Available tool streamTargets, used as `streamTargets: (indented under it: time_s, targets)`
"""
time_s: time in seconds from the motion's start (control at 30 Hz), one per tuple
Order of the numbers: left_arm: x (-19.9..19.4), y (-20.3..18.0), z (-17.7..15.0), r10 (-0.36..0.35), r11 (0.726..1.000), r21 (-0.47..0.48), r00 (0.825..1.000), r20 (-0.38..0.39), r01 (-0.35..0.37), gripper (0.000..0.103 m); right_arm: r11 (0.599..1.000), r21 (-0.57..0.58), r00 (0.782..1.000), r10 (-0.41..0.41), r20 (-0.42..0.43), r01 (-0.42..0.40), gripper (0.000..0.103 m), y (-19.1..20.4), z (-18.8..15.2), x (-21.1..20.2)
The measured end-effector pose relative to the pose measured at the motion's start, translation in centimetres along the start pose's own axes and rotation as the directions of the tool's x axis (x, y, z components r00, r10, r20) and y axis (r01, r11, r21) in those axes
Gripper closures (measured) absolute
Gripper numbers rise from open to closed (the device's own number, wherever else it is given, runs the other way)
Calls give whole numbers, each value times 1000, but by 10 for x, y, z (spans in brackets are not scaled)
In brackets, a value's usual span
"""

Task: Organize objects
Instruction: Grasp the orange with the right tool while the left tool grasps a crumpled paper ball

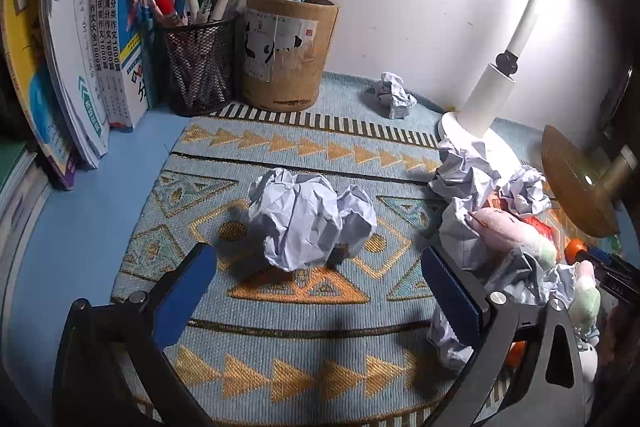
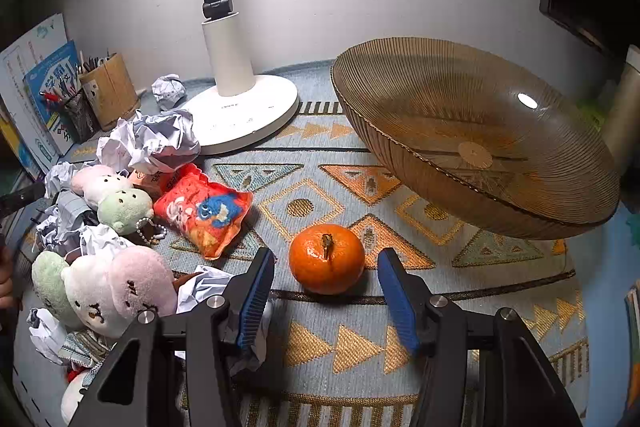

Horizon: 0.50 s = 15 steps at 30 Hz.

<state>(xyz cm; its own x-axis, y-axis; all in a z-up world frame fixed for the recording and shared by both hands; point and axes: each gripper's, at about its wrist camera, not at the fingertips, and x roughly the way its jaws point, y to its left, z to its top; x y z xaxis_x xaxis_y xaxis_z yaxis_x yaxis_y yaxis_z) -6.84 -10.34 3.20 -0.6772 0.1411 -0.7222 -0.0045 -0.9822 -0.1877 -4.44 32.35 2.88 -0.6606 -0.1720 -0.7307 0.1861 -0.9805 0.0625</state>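
1. While the right gripper [image 2: 326, 279] points down at the woven mat [image 2: 360, 343], its jaws stand partly open and hold nothing.
2. The mandarin [image 2: 327, 259] sits on the mat just beyond the blue pads [image 2: 256, 297], centred on the gap between them. No pad touches it. Its stem points up; being round, it has no long axis to align with.
3. Judgement: the jaw gap looks only slightly wider than the fruit, so the coming move depends on a straight advance along the centreline.
4. The amber ribbed bowl [image 2: 472, 131] stands far right of the mandarin, tilted, with its near rim raised. It appears to be the likely destination.
5. Open mat lies between the fruit and the bowl. On the left, the red snack packet [image 2: 204, 211] lies close to the fruit, and plush toys [image 2: 120, 287] and crumpled paper crowd beside the left jaw.
6. The left gripper [image 1: 320, 291] has its jaws wide apart and empty. A crumpled paper ball [image 1: 308, 219] lies on the mat just beyond them, slightly left of centre.
7. The right hand is the nearer one to the mandarin; the left is nearer the paper.
8. Far left, a mesh pen holder [image 1: 196, 63], a wooden pen pot [image 1: 286, 51] and books [image 1: 116, 27] line the wall; the lamp base [image 2: 244, 115] blocks the far centre.
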Motion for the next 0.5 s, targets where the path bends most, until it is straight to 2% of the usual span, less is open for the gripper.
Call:
streamTargets:
  time_s: [0.07,0.1,0.13,0.17,0.2,0.23,0.3,0.37,0.5]
  targets:
    - [8,-4,5,28,999,20,1000,-7,-28,2,1000,-19,1000,-16,-27,16,49,3,-2,6]
    - [11,-7,7,37,999,27,999,-6,-37,6,1000,-23,999,-17,-29,17,50,3,-2,9]
    - [15,-8,10,46,999,28,999,-10,-46,13,1000,-22,999,-8,-35,7,59,3,-2,11]
    - [20,-10,11,50,998,30,999,-21,-49,38,1000,-19,999,-2,-40,1,63,2,-2,13]
    - [23,-11,11,27,999,33,999,-38,-26,50,1000,-17,999,4,-39,-5,63,1,0,12]
    - [23,-11,11,-3,1000,23,999,-39,4,54,1000,-17,999,11,-38,-12,63,-2,1,11]
    - [14,-18,8,23,999,47,1000,-12,-22,67,1000,-17,1000,20,-10,-20,63,-3,0,4]
    - [-2,-28,8,26,997,66,1000,12,-27,68,1000,-16,999,23,43,-23,63,-3,-1,-11]
    - [-52,-70,17,-81,991,114,992,98,70,68,999,-6,990,46,136,-46,63,-7,-5,-56]
